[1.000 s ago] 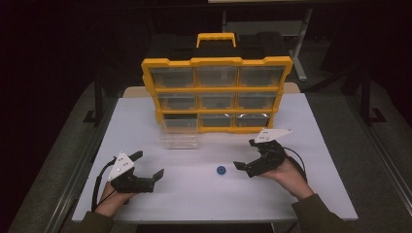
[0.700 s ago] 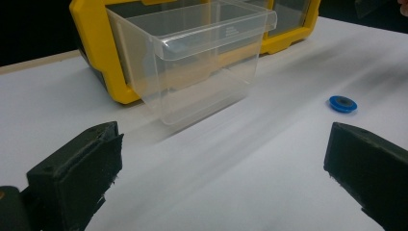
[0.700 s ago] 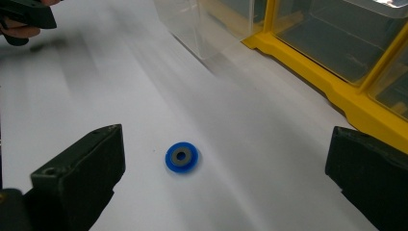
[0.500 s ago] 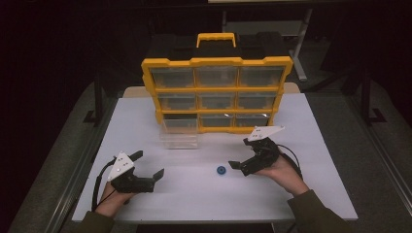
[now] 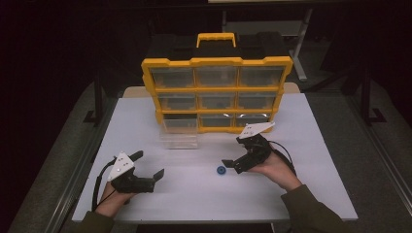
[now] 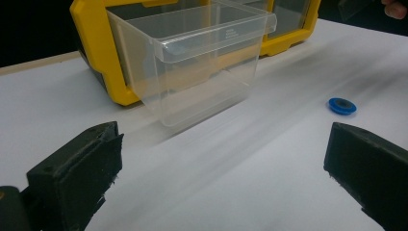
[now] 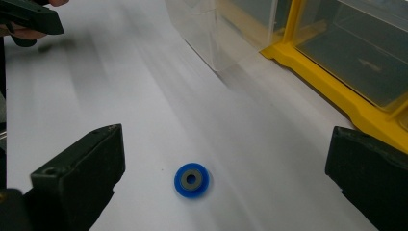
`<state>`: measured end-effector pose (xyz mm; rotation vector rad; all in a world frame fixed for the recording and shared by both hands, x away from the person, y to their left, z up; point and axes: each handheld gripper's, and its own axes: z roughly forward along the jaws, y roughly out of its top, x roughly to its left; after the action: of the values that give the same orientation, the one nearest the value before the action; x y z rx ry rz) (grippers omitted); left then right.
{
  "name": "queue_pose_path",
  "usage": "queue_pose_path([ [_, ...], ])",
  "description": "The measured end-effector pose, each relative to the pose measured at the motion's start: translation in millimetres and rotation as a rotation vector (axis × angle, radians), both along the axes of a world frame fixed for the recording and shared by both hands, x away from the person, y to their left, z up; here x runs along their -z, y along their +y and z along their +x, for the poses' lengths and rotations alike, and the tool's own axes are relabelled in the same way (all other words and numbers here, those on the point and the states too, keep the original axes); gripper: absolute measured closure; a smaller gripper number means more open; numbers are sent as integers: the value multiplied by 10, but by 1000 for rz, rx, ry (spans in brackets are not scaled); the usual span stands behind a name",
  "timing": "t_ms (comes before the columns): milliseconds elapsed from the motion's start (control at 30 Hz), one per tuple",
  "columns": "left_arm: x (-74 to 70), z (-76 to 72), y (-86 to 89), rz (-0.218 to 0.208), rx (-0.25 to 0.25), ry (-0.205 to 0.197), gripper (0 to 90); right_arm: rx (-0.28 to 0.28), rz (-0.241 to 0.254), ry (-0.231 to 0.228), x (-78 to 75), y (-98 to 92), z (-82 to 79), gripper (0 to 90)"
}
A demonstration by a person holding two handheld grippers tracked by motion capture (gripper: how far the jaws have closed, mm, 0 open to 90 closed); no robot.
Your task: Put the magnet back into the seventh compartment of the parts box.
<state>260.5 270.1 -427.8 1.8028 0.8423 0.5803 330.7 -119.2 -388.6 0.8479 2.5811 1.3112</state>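
Note:
A small blue ring (image 5: pixel 221 170) with a grey centre lies flat on the white table (image 5: pixel 301 194). My right gripper (image 5: pixel 234 152) stands open just right of it, and the blue ring (image 7: pixel 191 179) sits on the table between and slightly ahead of the open jaws of the right gripper (image 7: pixel 223 144). My left gripper (image 5: pixel 149 164) rests open near the front left, holding nothing. Ahead of the left gripper (image 6: pixel 222 139) stands a clear plastic drawer (image 6: pixel 197 62), with the blue ring (image 6: pixel 342 106) off to its right.
A yellow organizer (image 5: pixel 216 60) with clear drawers stands upright at the back of the table. The clear drawer (image 5: pixel 180 133) sits out on the table in front of its lower left slot. The table's front edge lies just behind both hands.
My right gripper has slid left, closer to the blue ring. The left gripper and the drawer have stayed put.

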Motion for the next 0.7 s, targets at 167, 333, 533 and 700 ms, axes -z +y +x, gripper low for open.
queue_pose_path([
  [167,-3,2,2,-6,-2,1,0,-13,-9,-1,-3,45,23,0],
  [333,-6,2,-2,2,7,-5,0,-21,-9,7,0,91,50,0],
  [533,-4,0,3,1,4,-1,0,-31,-18,18,33,147,91,0],
  [700,-6,2,0,3,10,-6,0,-40,-37,33,63,207,118,0],
])
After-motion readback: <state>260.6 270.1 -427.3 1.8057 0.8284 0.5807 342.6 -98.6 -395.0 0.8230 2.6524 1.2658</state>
